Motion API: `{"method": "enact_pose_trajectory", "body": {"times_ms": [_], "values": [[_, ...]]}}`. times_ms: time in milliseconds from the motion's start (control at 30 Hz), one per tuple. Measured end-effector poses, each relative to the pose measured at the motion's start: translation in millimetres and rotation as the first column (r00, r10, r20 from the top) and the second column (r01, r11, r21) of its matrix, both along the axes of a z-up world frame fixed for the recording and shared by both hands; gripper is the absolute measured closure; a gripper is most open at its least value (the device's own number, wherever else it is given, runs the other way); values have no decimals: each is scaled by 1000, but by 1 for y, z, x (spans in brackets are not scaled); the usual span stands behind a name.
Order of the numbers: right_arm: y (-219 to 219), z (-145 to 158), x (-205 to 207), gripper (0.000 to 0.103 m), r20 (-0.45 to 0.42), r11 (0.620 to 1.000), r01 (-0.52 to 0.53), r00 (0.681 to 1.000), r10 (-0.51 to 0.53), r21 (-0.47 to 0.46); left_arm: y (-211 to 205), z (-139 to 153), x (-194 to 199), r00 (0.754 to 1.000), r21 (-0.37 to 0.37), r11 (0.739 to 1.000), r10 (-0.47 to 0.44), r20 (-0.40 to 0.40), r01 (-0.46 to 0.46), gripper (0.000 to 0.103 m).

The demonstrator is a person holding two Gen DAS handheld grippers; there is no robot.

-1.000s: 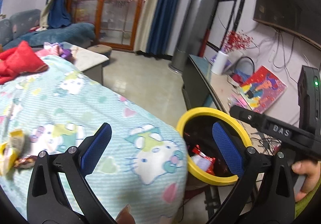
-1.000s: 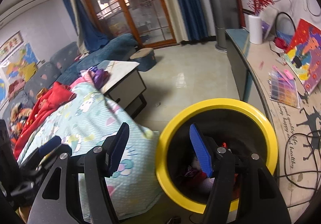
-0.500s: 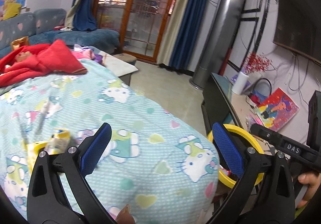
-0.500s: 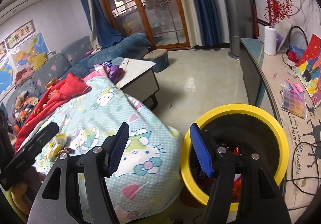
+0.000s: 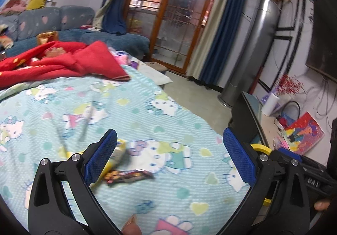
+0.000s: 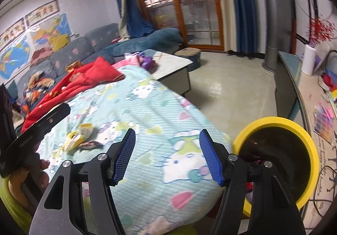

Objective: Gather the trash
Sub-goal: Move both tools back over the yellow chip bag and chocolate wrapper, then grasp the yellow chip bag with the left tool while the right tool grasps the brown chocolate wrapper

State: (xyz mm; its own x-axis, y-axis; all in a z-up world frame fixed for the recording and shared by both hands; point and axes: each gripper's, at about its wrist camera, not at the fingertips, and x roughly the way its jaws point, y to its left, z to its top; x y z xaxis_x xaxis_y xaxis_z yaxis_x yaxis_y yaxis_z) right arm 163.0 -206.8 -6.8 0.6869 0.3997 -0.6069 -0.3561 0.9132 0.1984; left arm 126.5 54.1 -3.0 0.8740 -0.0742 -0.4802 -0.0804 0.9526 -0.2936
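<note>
1. The pale turquoise cartoon-cat printed bedspread is the largest surface here. It is soft and gives under pressure, so anything pinched off it may bring a fold of cloth along.
2. The round black bin with a yellow rim stands on the floor just beside the bed's edge. Some red and dark litter already lies inside, so I judge the task partly done.
3. The left gripper hangs above the bedspread with its blue-padded jaws spread wide and nothing between them. The right gripper sits nearer the bin, its jaws likewise apart and empty.
4. The crumpled yellow wrapper lies on the bedspread, touching the smaller wrapper. It looks like thin film: very light, soft and crushable. A raised crease is probably the best place to pinch it.
5. The dark multicoloured foil snack wrapper lies flat, just beside the left gripper's left finger. It is likely weightless and slippery. Taking it by one crimped end, rather than the flat middle, should keep cloth out of the grip.
</note>
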Motion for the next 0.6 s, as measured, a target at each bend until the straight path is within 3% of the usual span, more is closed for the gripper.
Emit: {"method": "enact_pose_trajectory", "body": {"times_ms": [167, 467, 600], "values": [[36, -3, -3, 42, -15, 997, -77, 997, 77, -5, 38, -5, -5, 996, -41, 996, 80, -27, -81, 11], [99, -18, -5, 43, -45, 979, -202, 979, 200, -30, 97, -30, -11, 984, -139, 978, 139, -115, -154, 11], [128, -27, -3, 47, -54, 961, -273, 961, 271, -44, 116, -47, -12, 977, -191, 969, 126, -172, -158, 30]]}}
